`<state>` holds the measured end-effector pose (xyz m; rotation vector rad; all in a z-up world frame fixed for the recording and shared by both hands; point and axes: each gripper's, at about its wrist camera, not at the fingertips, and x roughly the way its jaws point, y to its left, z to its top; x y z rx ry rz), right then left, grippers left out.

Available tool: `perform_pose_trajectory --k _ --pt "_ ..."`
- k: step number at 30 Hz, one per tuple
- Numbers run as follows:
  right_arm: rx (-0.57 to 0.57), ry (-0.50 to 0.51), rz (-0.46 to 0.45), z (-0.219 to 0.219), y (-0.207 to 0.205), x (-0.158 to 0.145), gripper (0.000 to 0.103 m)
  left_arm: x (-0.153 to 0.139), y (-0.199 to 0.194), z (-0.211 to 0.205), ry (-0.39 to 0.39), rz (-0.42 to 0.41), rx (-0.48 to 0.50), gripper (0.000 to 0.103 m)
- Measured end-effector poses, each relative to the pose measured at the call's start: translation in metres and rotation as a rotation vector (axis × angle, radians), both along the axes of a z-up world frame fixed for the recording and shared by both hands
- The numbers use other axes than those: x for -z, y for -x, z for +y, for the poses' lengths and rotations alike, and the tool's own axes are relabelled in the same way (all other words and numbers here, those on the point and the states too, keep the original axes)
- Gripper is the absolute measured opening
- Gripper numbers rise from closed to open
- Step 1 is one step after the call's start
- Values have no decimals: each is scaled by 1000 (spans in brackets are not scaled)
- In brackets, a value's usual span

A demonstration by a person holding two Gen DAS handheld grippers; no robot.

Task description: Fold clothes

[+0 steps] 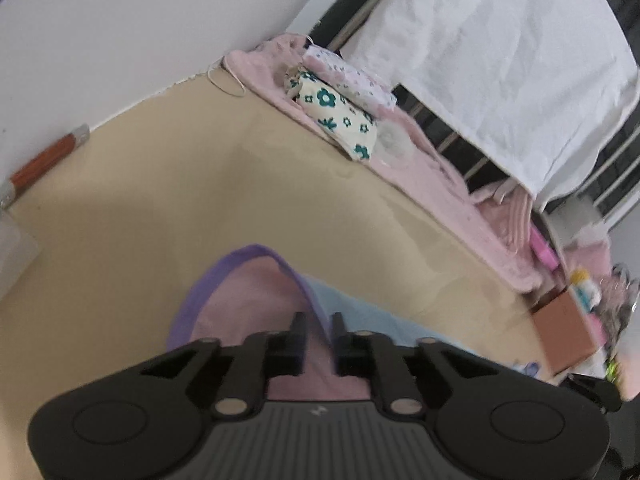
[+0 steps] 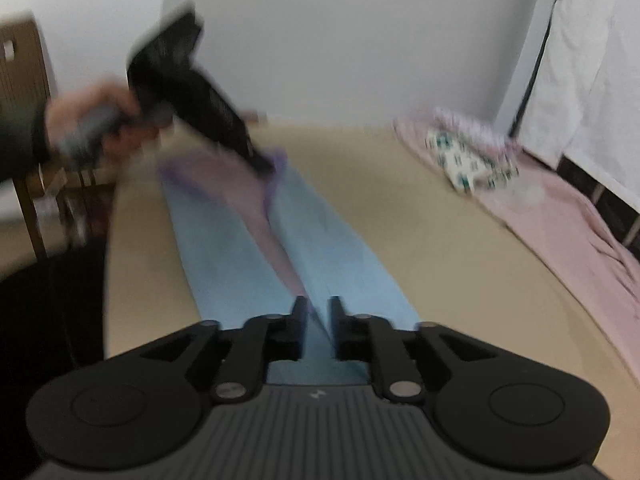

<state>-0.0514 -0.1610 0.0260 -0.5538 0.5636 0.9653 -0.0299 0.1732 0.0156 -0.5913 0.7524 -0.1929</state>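
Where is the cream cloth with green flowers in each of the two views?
Left wrist view: the cream cloth with green flowers lies upper centre, on the pink blanket.
Right wrist view: it lies at the right, mid-height, blurred, on the same blanket.
Shared landmark: the white sheet hanging behind it, at the right edge in the right wrist view.

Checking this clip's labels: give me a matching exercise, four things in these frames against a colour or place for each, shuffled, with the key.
Things:
1. left gripper
2. right gripper
3. floral bundle
4. box

Descriptions:
A. brown, at the table's far right edge
B. cream with teal flowers, resting on pink cloth
C. pinching the purple waistband
D. at the light blue end of the garment

Pairs: 1-C, 2-D, 3-B, 4-A
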Motion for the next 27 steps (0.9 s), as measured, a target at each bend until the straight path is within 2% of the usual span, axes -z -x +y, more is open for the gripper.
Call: perform_pose_trajectory --k 1,4,6,7,8,9,13,15,16,17,19,20,23,25,27 --pt "-1 -9 2 6 -1 1 38 -1 -2 0 4 -2 -5 25" --pt "-4 -35 10 22 -2 2 34 -8 -10 -9 -49 -26 2 25" --pt "-7 -53 14 33 -3 4 19 -10 -15 -15 -91 -32 -2 25" --pt "-8 -61 17 39 -4 4 13 -9 -17 -17 -116 -28 -9 15" --pt "-9 -70 19 44 -4 5 0 -8 -18 -18 -122 -27 -9 0" --pt "-10 -79 22 50 -5 6 0 -7 -18 -18 -127 -27 -9 0" --pt "-31 -117 44 61 -1 5 0 -4 -13 -14 -155 -22 -42 2" --pt "-24 -109 38 57 4 7 3 -6 -6 -14 -190 -20 -67 12" --pt "-13 -94 21 52 7 7 4 -11 2 -17 -212 -28 -62 27" --pt "-2 -79 4 46 11 8 6 -18 11 -21 -236 -59 -39 38" --pt "22 -88 -33 23 19 5 22 -31 35 -36 -282 -149 67 43" --pt "55 -104 -48 6 23 2 39 -34 44 -44 -294 -177 131 46" --pt "228 -126 -32 -50 21 2 38 -29 56 -70 -327 -164 325 52" --pt "342 -164 -14 -79 20 3 36 -21 53 -80 -339 -137 361 51" --pt "400 -194 5 -95 21 5 36 -14 48 -84 -341 -112 368 50"
